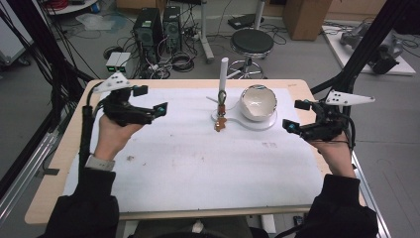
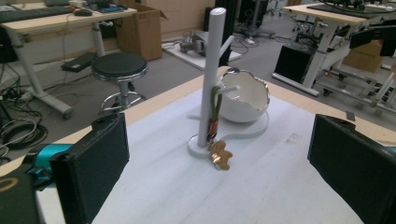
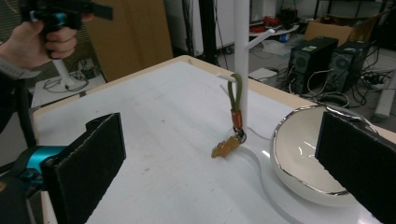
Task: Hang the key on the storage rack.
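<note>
A white peg stand (image 1: 224,74) rises at the far middle of the white mat. From a low peg hangs a keychain (image 2: 215,109) with an olive loop, an orange clasp and an amber charm (image 3: 224,148) resting on the stand's base. Beside it lies a tilted white bowl (image 1: 257,103) with a silver rim. My left gripper (image 1: 151,99) hovers open, well left of the stand, with nothing between its jaws. At the mat's right edge my right gripper (image 1: 295,115) is open and empty, just right of the bowl.
The wooden table (image 1: 64,148) carries the white mat (image 1: 198,163). Beyond the far edge stand a black stool (image 1: 251,43), computer towers (image 1: 148,27) and floor cables. Black frame poles (image 1: 366,44) rise at both sides.
</note>
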`<action>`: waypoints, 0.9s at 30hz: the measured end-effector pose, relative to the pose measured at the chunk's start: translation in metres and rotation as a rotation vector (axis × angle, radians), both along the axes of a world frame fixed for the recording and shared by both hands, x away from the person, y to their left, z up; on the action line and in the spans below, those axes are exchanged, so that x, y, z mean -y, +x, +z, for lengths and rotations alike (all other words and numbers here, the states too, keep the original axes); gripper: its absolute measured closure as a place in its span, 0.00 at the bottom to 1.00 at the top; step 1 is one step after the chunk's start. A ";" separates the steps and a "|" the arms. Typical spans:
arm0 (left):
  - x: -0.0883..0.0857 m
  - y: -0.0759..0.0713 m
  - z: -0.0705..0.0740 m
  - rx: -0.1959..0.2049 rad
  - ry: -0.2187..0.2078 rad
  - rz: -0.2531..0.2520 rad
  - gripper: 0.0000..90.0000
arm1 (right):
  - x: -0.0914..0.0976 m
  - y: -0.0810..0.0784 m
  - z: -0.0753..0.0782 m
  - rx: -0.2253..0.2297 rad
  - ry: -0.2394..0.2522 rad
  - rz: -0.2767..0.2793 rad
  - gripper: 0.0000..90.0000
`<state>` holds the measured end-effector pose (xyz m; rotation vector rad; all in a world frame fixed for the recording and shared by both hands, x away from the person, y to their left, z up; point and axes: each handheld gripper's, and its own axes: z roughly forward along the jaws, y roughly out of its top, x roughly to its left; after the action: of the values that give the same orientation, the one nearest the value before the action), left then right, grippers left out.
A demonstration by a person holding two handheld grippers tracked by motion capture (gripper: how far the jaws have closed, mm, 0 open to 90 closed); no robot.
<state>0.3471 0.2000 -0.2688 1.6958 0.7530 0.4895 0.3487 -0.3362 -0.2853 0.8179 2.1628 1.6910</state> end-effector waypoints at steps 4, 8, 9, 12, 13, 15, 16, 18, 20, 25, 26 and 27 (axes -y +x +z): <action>-0.024 -0.015 -0.012 0.029 -0.003 0.045 0.07 | 0.001 0.006 0.000 -0.006 0.019 -0.035 0.01; -0.046 -0.023 -0.022 0.027 -0.011 0.086 0.06 | 0.001 0.010 -0.001 -0.004 0.033 -0.051 0.01; -0.051 -0.023 -0.024 0.012 0.002 0.101 0.06 | 0.001 0.011 -0.001 -0.005 0.034 -0.051 0.01; -0.063 -0.027 -0.029 0.010 0.027 0.135 0.07 | 0.000 0.011 0.000 -0.003 0.023 -0.057 0.01; -0.067 -0.028 -0.031 0.007 0.044 0.150 0.07 | -0.001 0.011 0.000 0.001 0.022 -0.059 0.01; -0.074 -0.029 -0.036 -0.024 0.055 0.160 0.06 | -0.002 0.010 0.001 0.001 0.022 -0.052 0.01; -0.077 -0.029 -0.037 -0.039 0.043 0.157 0.06 | -0.002 0.009 0.001 0.002 0.023 -0.050 0.01; -0.081 -0.030 -0.038 -0.030 0.048 0.164 0.07 | -0.002 0.009 0.002 0.004 0.023 -0.050 0.01; -0.086 -0.030 -0.038 -0.029 0.043 0.183 0.07 | -0.002 0.009 0.001 0.000 0.014 -0.048 0.01; -0.095 -0.026 -0.040 -0.031 0.005 0.222 0.07 | -0.005 0.009 -0.001 -0.011 -0.013 -0.046 0.01; -0.095 -0.025 -0.040 -0.030 0.001 0.223 0.06 | -0.005 0.008 -0.001 -0.014 -0.015 -0.045 0.01; -0.094 -0.024 -0.040 -0.030 -0.003 0.221 0.07 | -0.006 0.008 -0.001 -0.013 -0.019 -0.046 0.01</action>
<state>0.3228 0.2944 -0.3088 1.6282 0.9690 0.6160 0.3568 -0.3307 -0.2868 0.8693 2.1485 1.6442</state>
